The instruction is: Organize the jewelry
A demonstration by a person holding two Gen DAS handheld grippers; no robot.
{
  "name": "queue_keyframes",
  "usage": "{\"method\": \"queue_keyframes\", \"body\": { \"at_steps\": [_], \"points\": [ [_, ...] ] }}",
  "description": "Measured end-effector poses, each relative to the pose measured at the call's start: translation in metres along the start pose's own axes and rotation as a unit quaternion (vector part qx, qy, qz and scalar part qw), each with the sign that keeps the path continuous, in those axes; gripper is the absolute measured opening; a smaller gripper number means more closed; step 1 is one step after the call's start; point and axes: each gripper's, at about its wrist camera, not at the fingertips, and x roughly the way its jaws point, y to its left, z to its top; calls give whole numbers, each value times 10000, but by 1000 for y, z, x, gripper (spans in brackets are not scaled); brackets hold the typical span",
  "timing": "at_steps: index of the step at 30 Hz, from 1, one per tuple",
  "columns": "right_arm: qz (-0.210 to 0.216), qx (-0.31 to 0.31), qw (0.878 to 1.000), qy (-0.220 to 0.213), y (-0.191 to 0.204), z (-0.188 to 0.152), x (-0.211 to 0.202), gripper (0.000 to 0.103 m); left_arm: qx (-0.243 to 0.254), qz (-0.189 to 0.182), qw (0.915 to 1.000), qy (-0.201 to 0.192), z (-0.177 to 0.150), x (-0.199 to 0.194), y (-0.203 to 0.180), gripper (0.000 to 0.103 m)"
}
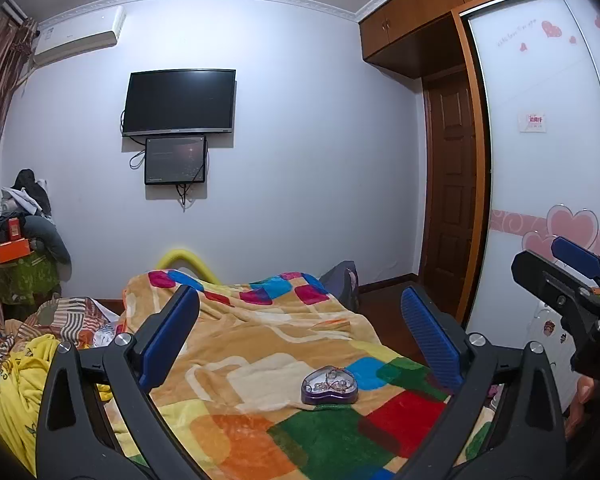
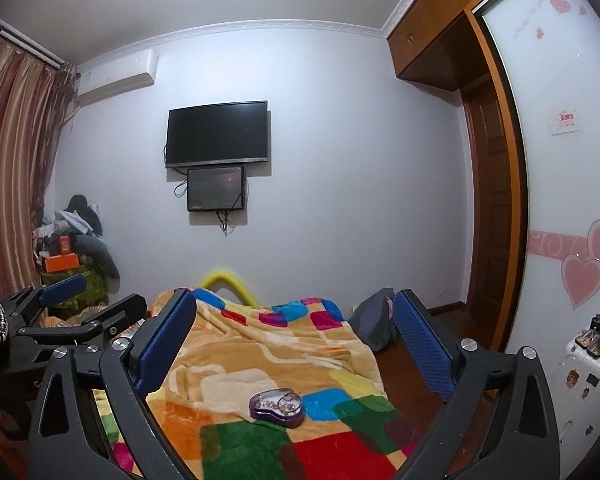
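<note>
Centrally, purple heart-shaped jewelry box (image 1: 329, 385), lidless

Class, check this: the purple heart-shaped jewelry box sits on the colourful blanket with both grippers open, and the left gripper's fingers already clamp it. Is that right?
Not quite. The jewelry box does sit on the blanket and both grippers are open, but the left gripper holds nothing: the left wrist view shows its fingers spread, clear of the box.

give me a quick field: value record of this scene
setting: bedroom, bed with a patchwork blanket
jewelry box: purple heart-shaped box on the blanket, jewelry pieces inside
left gripper: open, empty, above the bed
right gripper: open, empty, above the bed
wall: TV, smaller screen below it
contact: neither gripper touches the box
</note>
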Motion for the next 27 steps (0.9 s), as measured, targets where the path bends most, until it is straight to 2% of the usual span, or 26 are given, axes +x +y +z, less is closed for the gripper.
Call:
{"method": "queue_keyframes", "body": {
  "at_steps": [27],
  "points": [
    [-3,95,9997,209,-4,-6,-9,98,-120,-16,9999,42,-3,0,7,103]
  ]
}}
